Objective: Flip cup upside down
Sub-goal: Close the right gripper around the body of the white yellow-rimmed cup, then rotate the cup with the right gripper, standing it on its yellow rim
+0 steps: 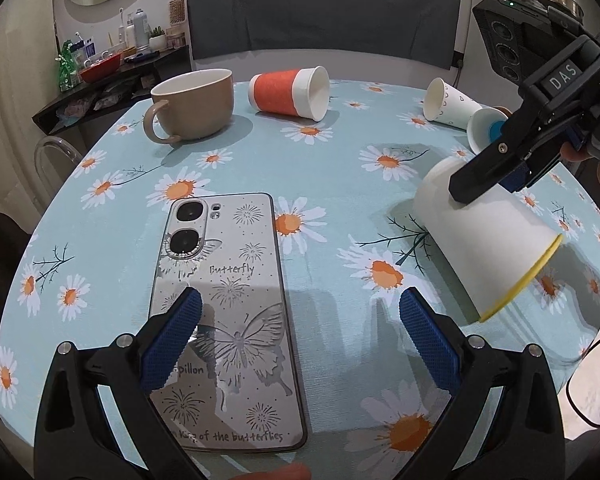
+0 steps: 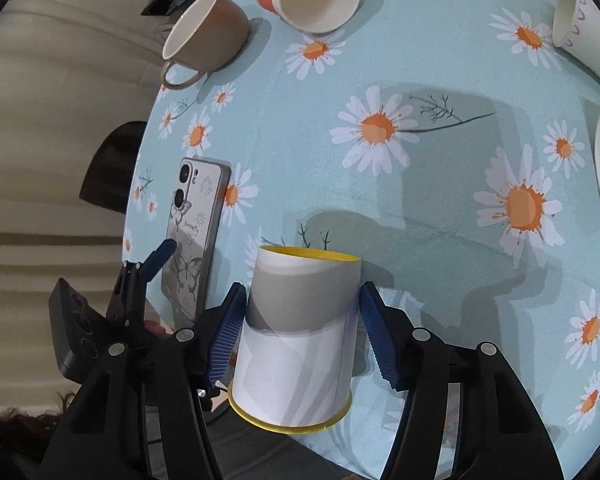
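the white paper cup with a yellow rim lies tilted at the right side of the daisy-print tabletop, its long axis slanting, yellow mouth toward the table edge. the right tool straddles it, blue pads beside each wall; i cannot tell whether they press. the left tool hangs wide apart, holding nothing, above the silver butterfly phone. the right hand is plainly nearer, so turning the cup looks like its job.
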